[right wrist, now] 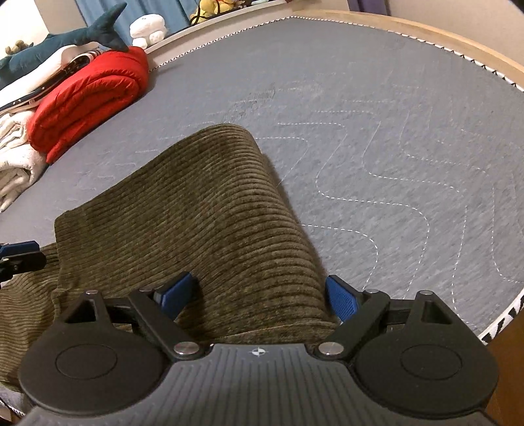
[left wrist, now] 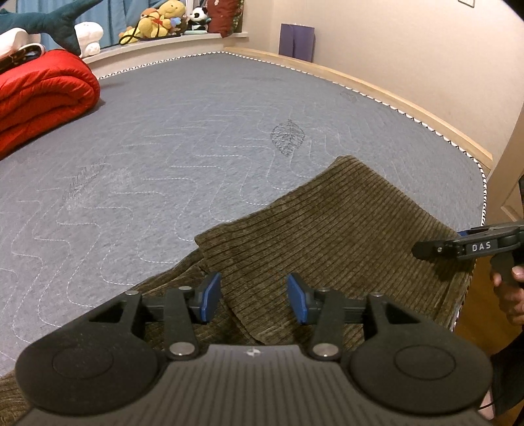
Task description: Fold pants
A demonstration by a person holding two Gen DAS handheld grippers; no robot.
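Observation:
Olive-brown corduroy pants lie folded on the grey mattress near its front right corner. My left gripper is open just above the pants' lower edge, with nothing between its blue pads. My right gripper is open over the folded pants, its blue pads on either side of a raised fold. The right gripper also shows in the left wrist view, held by a hand at the right edge. The left gripper's tip shows at the left edge of the right wrist view.
A rolled red quilt lies at the mattress's far left, with white bedding beside it. Plush toys and a shark plush sit on the ledge behind. A wooden bed frame borders the right side. The grey mattress also fills the right wrist view.

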